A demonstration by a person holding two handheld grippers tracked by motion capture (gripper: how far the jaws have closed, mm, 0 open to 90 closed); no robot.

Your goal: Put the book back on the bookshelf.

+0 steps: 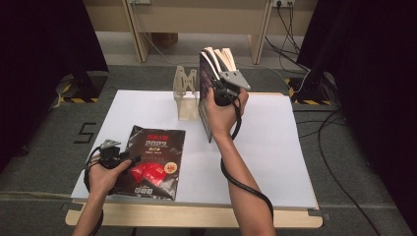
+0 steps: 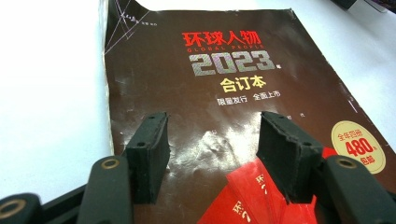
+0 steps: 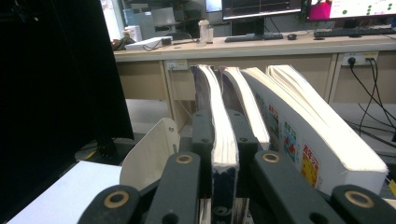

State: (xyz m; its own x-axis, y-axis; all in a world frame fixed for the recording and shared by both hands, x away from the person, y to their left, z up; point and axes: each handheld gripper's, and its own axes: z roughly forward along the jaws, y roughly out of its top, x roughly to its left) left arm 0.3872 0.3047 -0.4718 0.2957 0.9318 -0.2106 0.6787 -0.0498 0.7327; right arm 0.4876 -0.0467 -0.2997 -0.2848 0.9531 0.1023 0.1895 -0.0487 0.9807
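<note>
Up close, the right tool (image 3: 219,154) clamps one upright book (image 3: 223,140); the left tool (image 2: 212,154) gapes over the magazine (image 2: 224,88).

Left gripper (image 2: 212,154): black jaws, foam-like pads, brass rivets. Right gripper (image 3: 224,154): same; grey three-cornered plate, black trailing cable at 6 o'clock.

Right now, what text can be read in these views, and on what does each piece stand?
Dark magazine cover: "环球人物"
Below it: "GLOBAL PEOPLE"
Silver: "2023"
Yellow: "合订本"
White: "限量发行 全面上市"
Round sticker: "480", the rest too small
Floor mat: "5"
Standing book spines: too blurred
</note>
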